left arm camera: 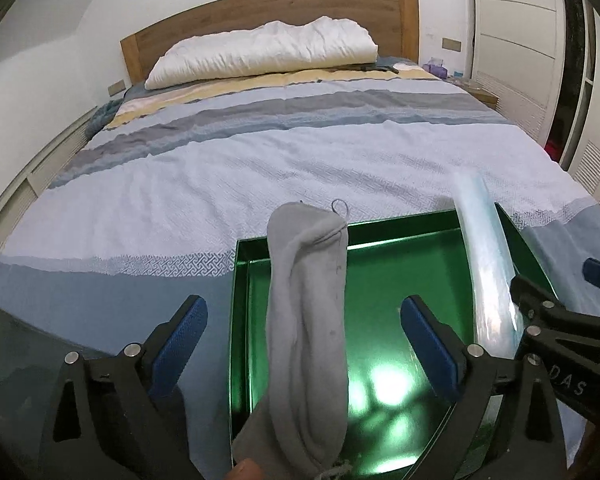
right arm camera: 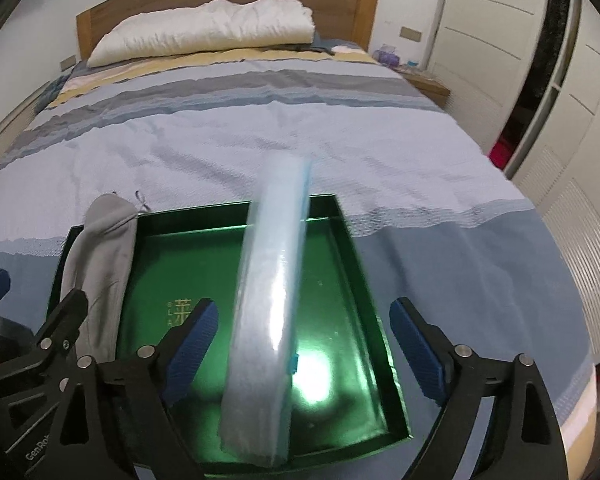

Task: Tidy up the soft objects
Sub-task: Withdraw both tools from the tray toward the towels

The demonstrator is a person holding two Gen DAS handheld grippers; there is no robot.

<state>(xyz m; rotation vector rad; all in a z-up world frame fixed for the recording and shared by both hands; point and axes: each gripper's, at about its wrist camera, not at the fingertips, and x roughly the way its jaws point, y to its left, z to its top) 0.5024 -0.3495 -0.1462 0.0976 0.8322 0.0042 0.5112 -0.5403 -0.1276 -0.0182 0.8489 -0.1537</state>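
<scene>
Your left gripper (left arm camera: 304,332) and right gripper (right arm camera: 304,332) both gape wide, gripping nothing: grey sock (left arm camera: 308,320) and plastic-wrapped blue pack (right arm camera: 268,312) lie across the green tray (right arm camera: 340,240) on the bed's near end, dropped there for sorting
</scene>
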